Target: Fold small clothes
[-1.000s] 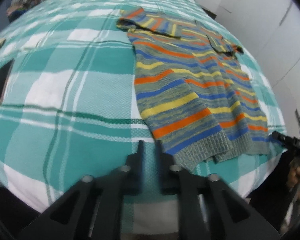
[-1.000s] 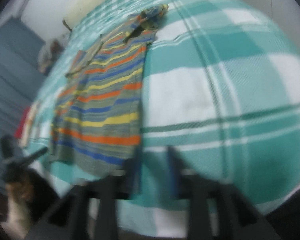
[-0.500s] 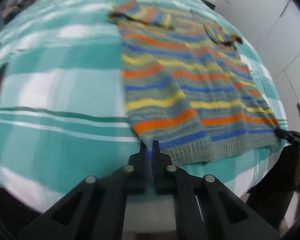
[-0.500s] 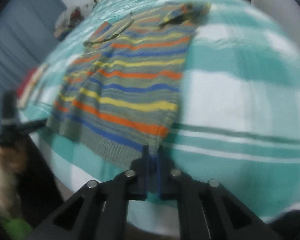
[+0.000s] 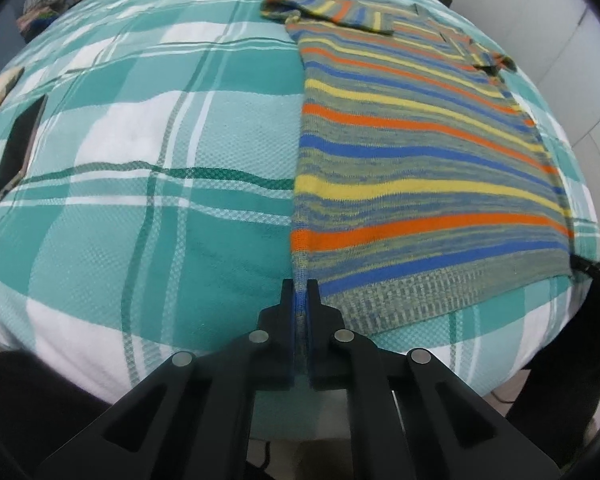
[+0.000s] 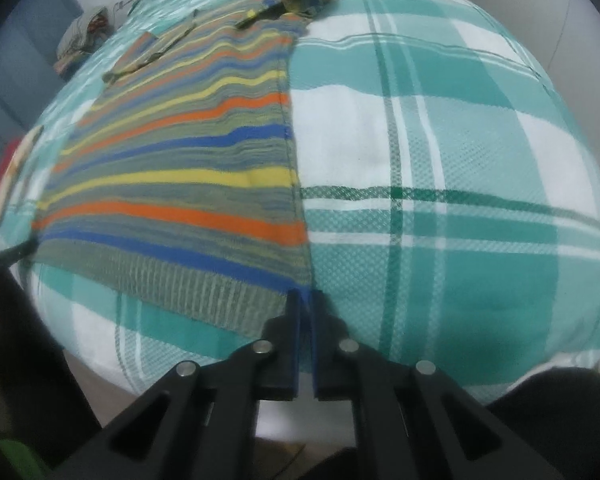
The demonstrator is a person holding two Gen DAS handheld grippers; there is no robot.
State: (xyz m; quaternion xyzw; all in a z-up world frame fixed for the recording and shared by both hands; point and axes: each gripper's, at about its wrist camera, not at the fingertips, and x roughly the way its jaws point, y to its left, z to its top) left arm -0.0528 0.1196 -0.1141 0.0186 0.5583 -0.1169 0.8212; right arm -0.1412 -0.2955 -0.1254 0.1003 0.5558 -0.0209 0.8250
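A striped knit sweater (image 5: pixel 412 184) in grey, orange, yellow and blue lies flat on a teal and white plaid bed cover (image 5: pixel 140 168). My left gripper (image 5: pixel 300 292) is shut on the sweater's near left hem corner. In the right wrist view the sweater (image 6: pixel 188 168) spreads to the left, and my right gripper (image 6: pixel 305 300) is shut on its near right hem corner. Each gripper's tip shows at the far hem corner in the other view: the right one (image 5: pixel 592 272), the left one (image 6: pixel 12 254). The sleeves lie folded near the far end (image 5: pixel 332 4).
A dark phone (image 5: pixel 18 148) lies on the cover at the left. A pile of things (image 6: pixel 84 36) sits at the far left of the bed. White cupboard doors (image 5: pixel 560 20) stand beyond the bed's right side. The bed's near edge drops off just under both grippers.
Both grippers moved in to the hem corners and closed on them. The hem, loose and rumpled a second ago, now lies stretched straight between them.
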